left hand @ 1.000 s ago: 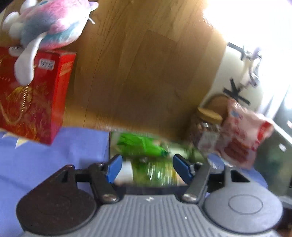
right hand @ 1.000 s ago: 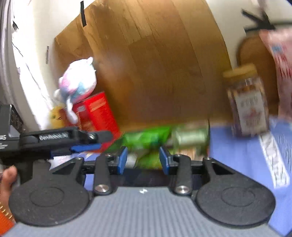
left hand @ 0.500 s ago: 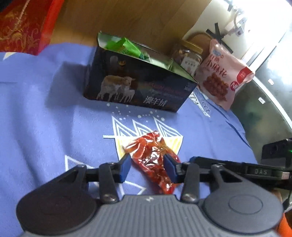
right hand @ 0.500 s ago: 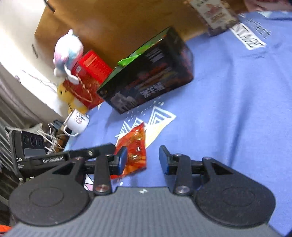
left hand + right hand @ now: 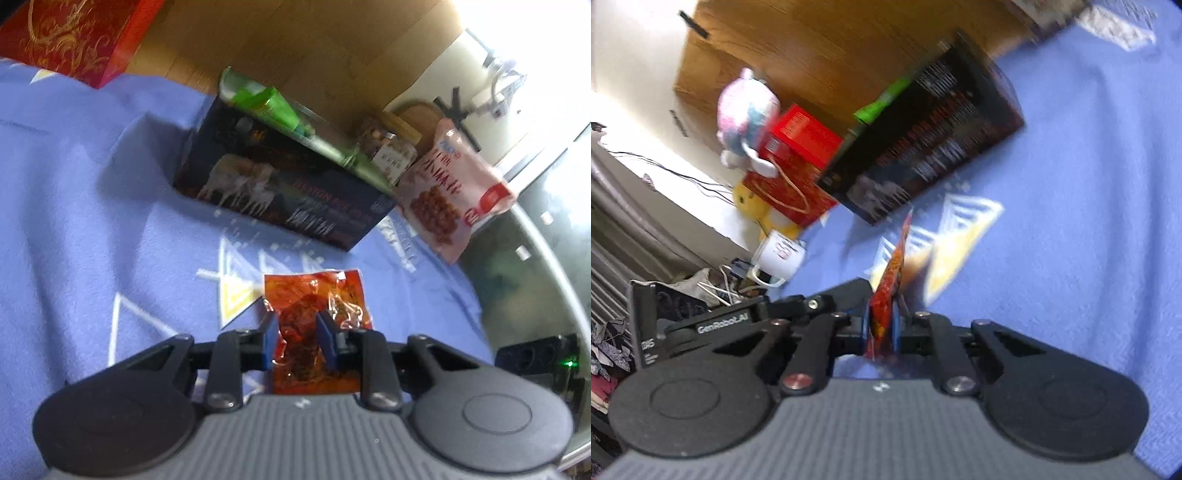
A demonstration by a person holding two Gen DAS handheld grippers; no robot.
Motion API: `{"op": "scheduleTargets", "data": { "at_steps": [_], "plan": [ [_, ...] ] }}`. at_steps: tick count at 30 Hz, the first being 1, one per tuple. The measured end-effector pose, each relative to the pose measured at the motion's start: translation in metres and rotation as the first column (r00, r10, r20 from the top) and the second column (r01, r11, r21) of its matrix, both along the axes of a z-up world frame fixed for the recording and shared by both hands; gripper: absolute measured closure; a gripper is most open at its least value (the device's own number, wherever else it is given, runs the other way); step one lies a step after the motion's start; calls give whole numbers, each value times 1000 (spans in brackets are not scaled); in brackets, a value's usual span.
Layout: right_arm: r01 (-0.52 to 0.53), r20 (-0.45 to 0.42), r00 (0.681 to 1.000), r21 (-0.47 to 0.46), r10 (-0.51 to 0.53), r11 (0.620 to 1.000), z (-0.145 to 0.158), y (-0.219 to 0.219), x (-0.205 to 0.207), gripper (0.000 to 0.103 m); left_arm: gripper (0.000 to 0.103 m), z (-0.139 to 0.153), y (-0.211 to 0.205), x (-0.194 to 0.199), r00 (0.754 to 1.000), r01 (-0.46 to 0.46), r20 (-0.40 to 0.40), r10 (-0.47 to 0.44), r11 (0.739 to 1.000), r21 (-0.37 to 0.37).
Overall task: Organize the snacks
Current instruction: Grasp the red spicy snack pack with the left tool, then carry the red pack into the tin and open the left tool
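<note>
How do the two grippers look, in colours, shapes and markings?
Both look alike. The left gripper has blue finger pads, black linkage arms with silver screws, two round black discs and a grey ribbed body. The right gripper matches it. White lettering "GenRobot.AI" and "DAS" marks the left gripper's side.

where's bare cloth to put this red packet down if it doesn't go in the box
Bare blue cloth spreads left of the dark box, below the red gift box. In the right wrist view, more lies open right of the triangle print. It is crowded behind the box: jar, pink snack bag.
</note>
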State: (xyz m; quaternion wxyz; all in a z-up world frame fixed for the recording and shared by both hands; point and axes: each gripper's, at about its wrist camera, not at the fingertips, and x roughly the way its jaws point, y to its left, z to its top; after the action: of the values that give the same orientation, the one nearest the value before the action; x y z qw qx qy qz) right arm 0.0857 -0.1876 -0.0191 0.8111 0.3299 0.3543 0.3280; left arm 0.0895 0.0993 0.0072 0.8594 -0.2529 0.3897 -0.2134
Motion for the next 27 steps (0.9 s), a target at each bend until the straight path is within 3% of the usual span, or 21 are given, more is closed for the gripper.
{"op": "scheduleTargets", "data": {
  "at_steps": [4,8,12,15,17,19,22,25,27],
  "plan": [
    [21,27,999,83,-23,996,23,-8,11,89,79,28,-2,9,996,16,86,-14,1000,-15],
    [58,110,992,63,-64,996,57,-8,31,89,78,61,-11,31,986,17,169,-17,1000,7],
    [98,185,977,37,-103,994,90,2,78,89,75,96,-22,73,965,-46,260,32,998,47],
    [165,230,963,-83,-142,983,99,24,116,84,71,103,-35,111,957,-106,282,66,986,128],
    [250,268,947,-263,-178,932,97,37,124,76,70,95,-37,127,964,-148,246,100,972,184],
    [321,339,918,-334,-204,886,95,32,111,73,71,88,-30,124,971,-140,215,106,979,146],
    [374,404,880,-269,-249,887,87,5,72,68,70,86,-16,98,961,-155,247,123,981,114],
    [377,372,885,-224,-278,899,66,-16,41,68,69,81,-1,71,961,-154,244,131,985,79],
    [367,326,901,-219,-287,904,49,-20,24,68,67,79,2,55,961,-159,245,131,982,100]
  ]
}}
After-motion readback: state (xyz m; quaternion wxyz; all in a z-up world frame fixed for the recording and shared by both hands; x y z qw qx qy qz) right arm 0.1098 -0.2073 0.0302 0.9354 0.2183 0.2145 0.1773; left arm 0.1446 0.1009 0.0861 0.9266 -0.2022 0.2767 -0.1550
